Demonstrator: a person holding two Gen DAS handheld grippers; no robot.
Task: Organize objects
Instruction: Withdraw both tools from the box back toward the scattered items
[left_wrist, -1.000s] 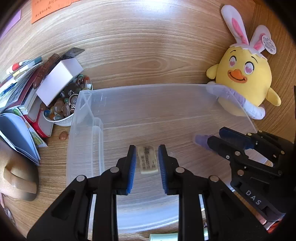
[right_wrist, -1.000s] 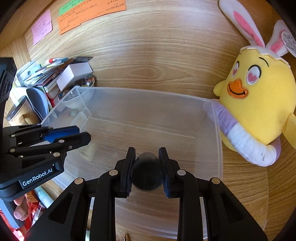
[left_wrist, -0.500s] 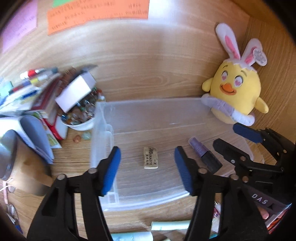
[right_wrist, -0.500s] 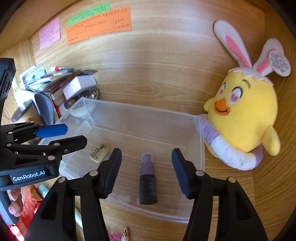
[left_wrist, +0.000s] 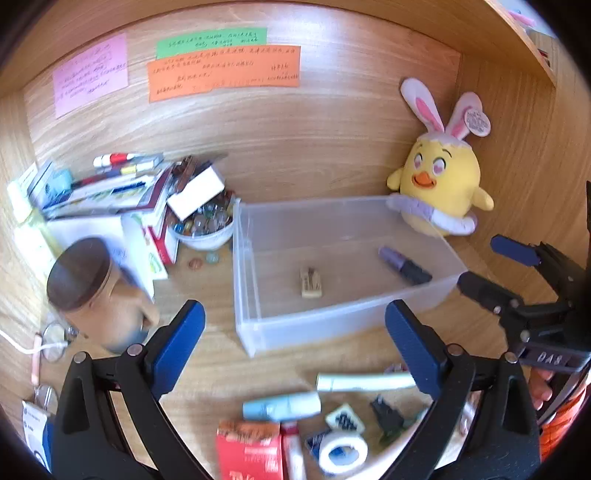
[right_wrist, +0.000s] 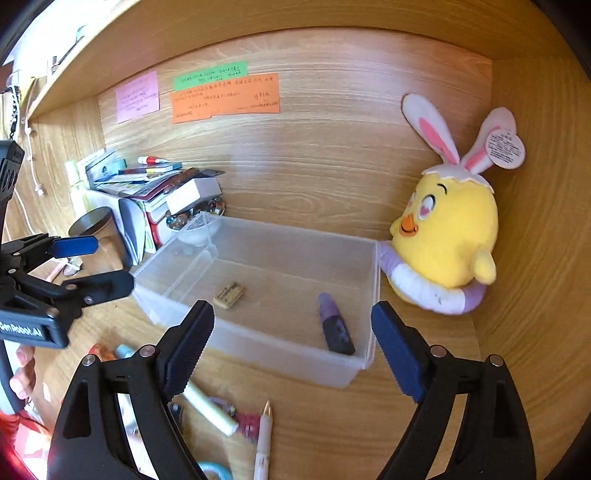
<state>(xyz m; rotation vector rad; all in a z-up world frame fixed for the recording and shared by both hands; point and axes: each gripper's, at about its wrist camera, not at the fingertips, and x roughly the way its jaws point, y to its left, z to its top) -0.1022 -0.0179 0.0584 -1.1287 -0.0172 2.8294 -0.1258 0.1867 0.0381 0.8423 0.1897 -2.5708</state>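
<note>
A clear plastic bin (left_wrist: 332, 325) (right_wrist: 258, 343) stands on the wooden desk. Inside it lie a beige eraser (left_wrist: 311, 283) (right_wrist: 229, 294) and a purple-and-black small bottle (left_wrist: 404, 265) (right_wrist: 334, 325). My left gripper (left_wrist: 293, 332) hangs above the bin's near edge, its jaws opening wide with nothing between them. My right gripper (right_wrist: 291, 325) is also back from the bin, jaws opening and empty. Each gripper shows in the other's view: the right gripper (left_wrist: 496, 266) at the right, the left gripper (right_wrist: 103, 264) at the left.
A yellow chick plush (left_wrist: 439, 184) (right_wrist: 447, 236) leans on the bin's right end. A bowl of marbles (left_wrist: 203, 225), stacked books (left_wrist: 110, 192) and a brown-lidded jar (left_wrist: 88, 288) stand left. Tubes, a tape roll (left_wrist: 341, 450), a red box and a pen (right_wrist: 263, 435) litter the front.
Both grippers let go: the eraser and the small bottle now lie in the bin. Both jaws opened wide, and both grippers pulled back and up from the bin.
</note>
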